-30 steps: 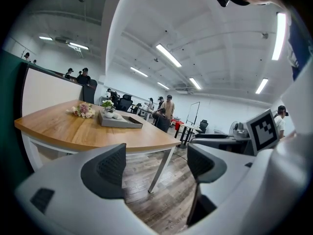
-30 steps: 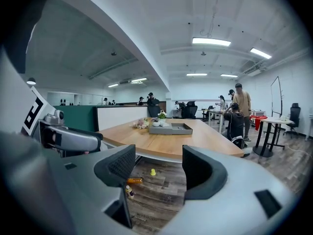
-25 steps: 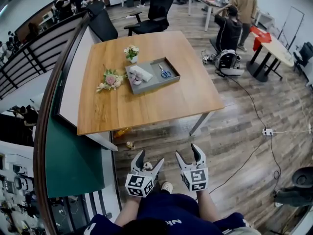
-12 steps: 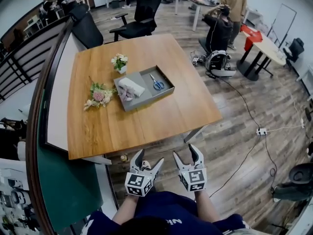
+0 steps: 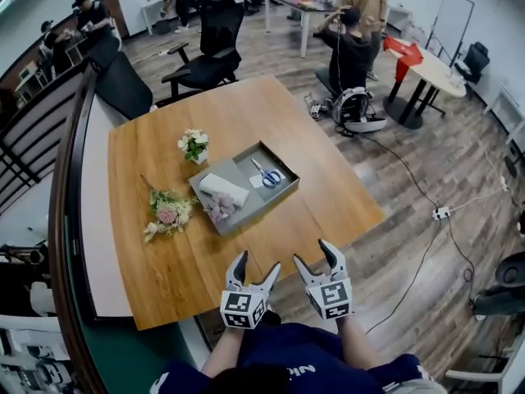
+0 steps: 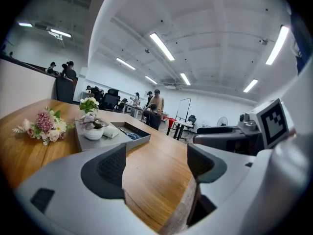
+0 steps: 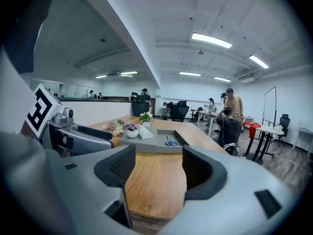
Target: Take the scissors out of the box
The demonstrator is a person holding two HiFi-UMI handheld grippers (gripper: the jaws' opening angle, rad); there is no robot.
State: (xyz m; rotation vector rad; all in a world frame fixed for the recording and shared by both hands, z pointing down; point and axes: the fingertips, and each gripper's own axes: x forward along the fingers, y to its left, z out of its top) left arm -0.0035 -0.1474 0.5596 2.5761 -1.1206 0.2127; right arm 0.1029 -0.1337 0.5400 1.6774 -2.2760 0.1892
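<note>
Two pairs of jaws, both open and empty, lead my approach.

Head view: over the past second the bench has drawn close. My left gripper and right gripper now hang over its near edge, where earlier they were over floor, so I judge the reach can begin soon. The scissors lie in the box, well beyond both grippers. A white roll and a flower bowl share the box. A bouquet lies left of the box, and a potted plant stands behind it.

Left gripper view: jaws wide apart, only bare wood between them, the box ahead and to the left.

Right gripper view: jaws apart, the box straight ahead, nothing in the way.
</note>
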